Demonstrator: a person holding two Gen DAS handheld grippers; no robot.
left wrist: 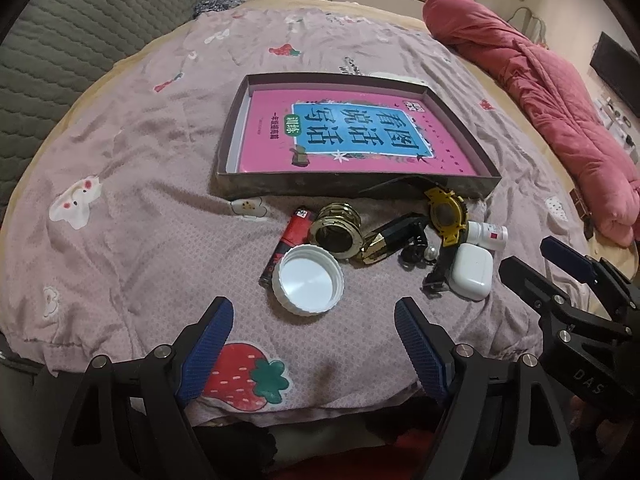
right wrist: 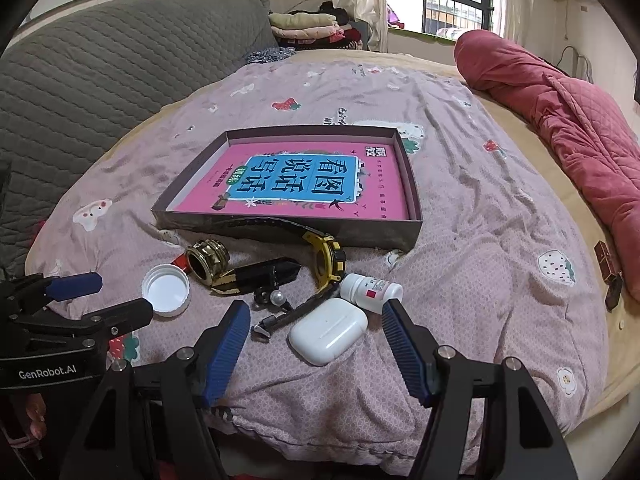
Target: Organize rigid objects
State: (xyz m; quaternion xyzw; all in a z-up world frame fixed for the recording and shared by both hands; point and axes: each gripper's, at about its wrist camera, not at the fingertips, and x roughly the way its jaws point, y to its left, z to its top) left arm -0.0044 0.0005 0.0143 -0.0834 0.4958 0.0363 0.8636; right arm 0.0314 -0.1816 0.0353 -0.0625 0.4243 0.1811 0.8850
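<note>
A cluster of small rigid objects lies on a bed (right wrist: pixel 500 240) spread with a mauve strawberry-print sheet, just in front of a shallow cardboard box tray (right wrist: pixel 412 184) that holds a pink workbook (right wrist: pixel 296 188) with a blue title panel. Nearest the left gripper (left wrist: pixel 314 318), whose jaws are spread wide and hold nothing, sits a white screw cap (left wrist: pixel 310 280) lying open side up, touching a red-and-black lighter (left wrist: pixel 286 244) beside it. A brass threaded ring (left wrist: pixel 336 232) and a black-and-gold faceted piece (left wrist: pixel 386 238) lie just beyond the cap. The right gripper (right wrist: pixel 314 320) hovers low over the sheet, its jaws likewise spread and empty, with a white earbud case (right wrist: pixel 328 330) lying between its blue finger pads (right wrist: pixel 230 344). A small white pill bottle (right wrist: pixel 370 288) lies on its side just behind the case, near a yellow-and-black wristwatch (right wrist: pixel 328 264) whose strap runs up against the tray's front wall. A pearl-tipped black item (right wrist: pixel 274 298) rests among them. A rolled pink quilt (right wrist: pixel 560 112) lies along the bed's far right edge, well apart from the objects.
</note>
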